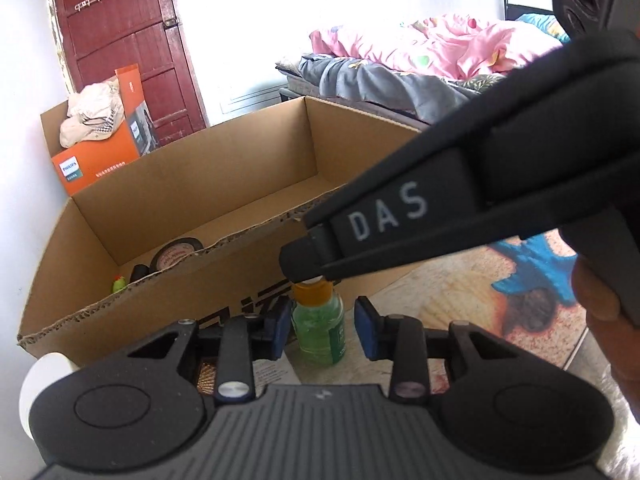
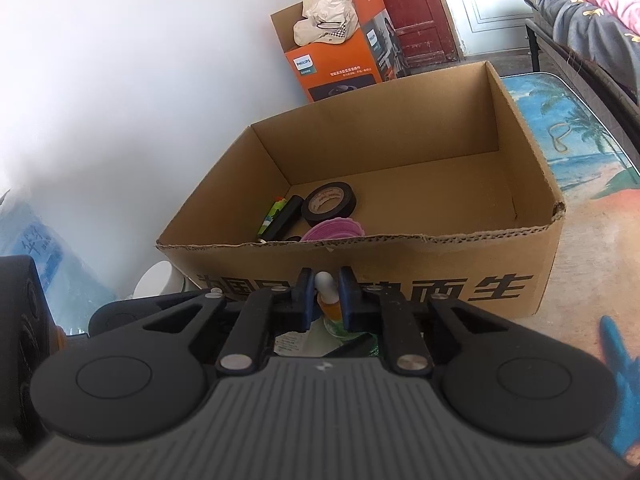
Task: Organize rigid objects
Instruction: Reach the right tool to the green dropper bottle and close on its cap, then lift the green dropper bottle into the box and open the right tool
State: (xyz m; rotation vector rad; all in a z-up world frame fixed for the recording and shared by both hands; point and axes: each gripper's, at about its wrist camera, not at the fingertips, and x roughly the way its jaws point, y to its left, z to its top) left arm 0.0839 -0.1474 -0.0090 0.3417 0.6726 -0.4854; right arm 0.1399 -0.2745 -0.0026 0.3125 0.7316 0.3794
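Note:
A small green bottle [image 1: 319, 330] with an orange cap stands on the floor in front of an open cardboard box [image 1: 240, 272]. My left gripper [image 1: 322, 330] is open, its blue pads on either side of the bottle with gaps. My right gripper [image 2: 326, 300] comes down from above and is shut on the bottle's orange cap [image 2: 330, 307]; in the left wrist view its fingertips [image 1: 304, 258] sit on the cap. Inside the box [image 2: 400, 248] lie a black tape roll [image 2: 330, 202], a pink roll [image 2: 334, 230], a black bar [image 2: 285, 216] and a green item [image 2: 276, 208].
An orange Philips box [image 2: 340, 68] with a beige cap on it stands behind the cardboard box by a red door [image 1: 120, 40]. A bed with pink bedding [image 1: 440, 48] is at the right. A patterned mat [image 2: 572, 140] covers the floor. Papers lie under the bottle.

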